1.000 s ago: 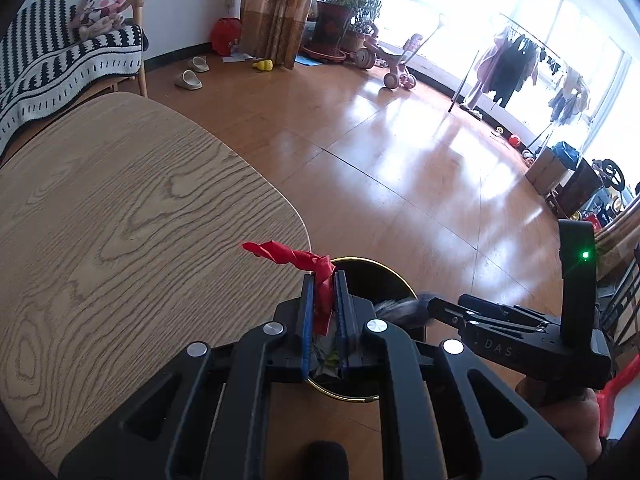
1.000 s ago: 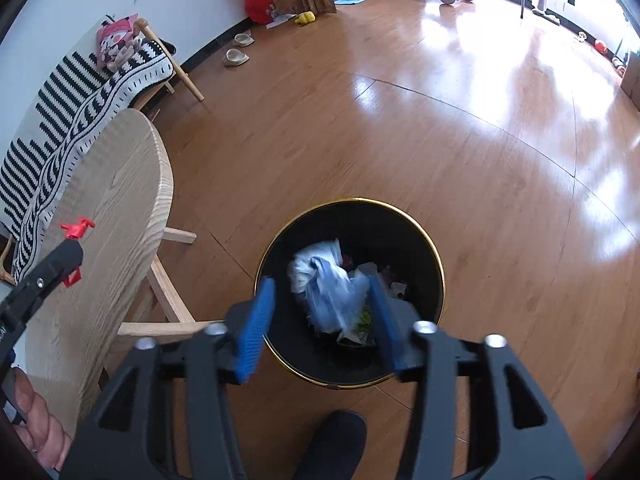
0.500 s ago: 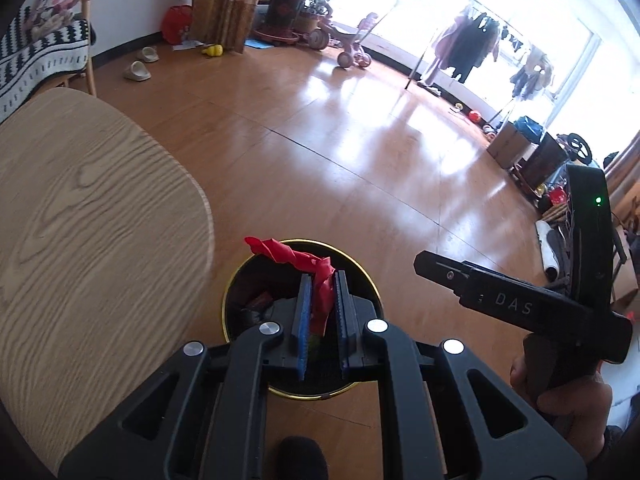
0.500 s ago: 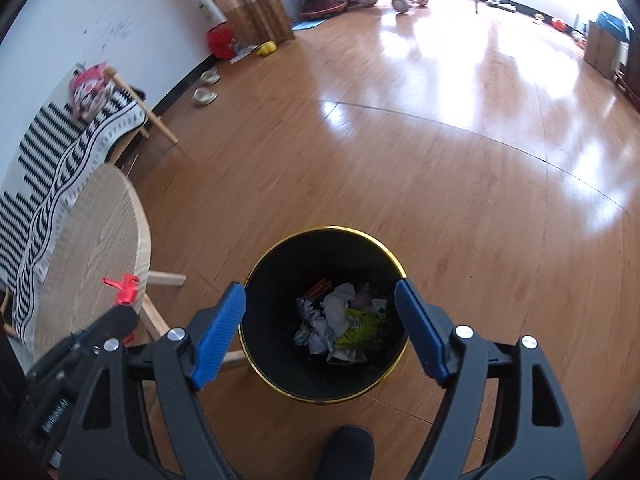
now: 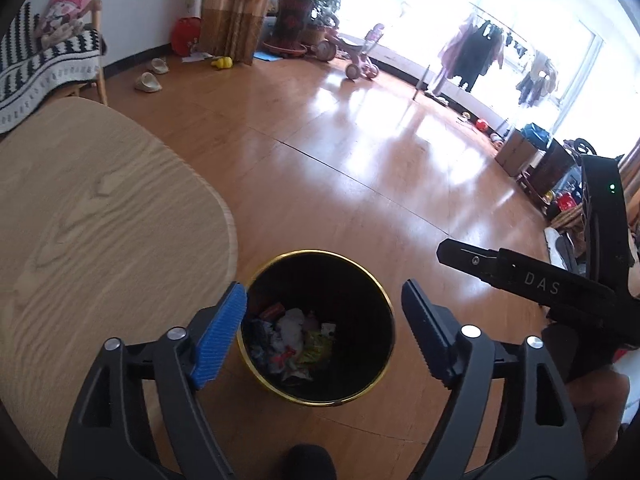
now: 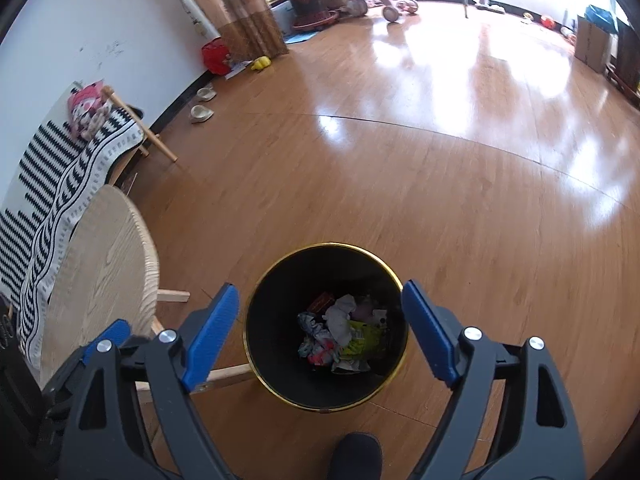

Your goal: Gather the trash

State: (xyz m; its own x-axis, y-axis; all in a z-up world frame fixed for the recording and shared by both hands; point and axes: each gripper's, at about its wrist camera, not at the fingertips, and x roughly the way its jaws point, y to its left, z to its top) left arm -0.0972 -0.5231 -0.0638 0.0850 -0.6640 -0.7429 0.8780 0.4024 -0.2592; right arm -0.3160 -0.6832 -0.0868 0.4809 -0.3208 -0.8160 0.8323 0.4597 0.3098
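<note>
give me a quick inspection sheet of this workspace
surface: wooden table beside the bin, nothing seen on the part in view
job's things: black bin with a gold rim on the floor, crumpled wrappers inside
clutter: slippers, yellow toy, tricycle on the floor
grippers: left tongs and right tongs open over the bin, nothing between them
cables: nothing seen
surroundings: striped blanket, curtain, clothes rack

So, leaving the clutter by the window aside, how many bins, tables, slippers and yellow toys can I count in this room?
Bin: 1
Table: 1
Slippers: 2
Yellow toy: 1
Total: 5
</note>
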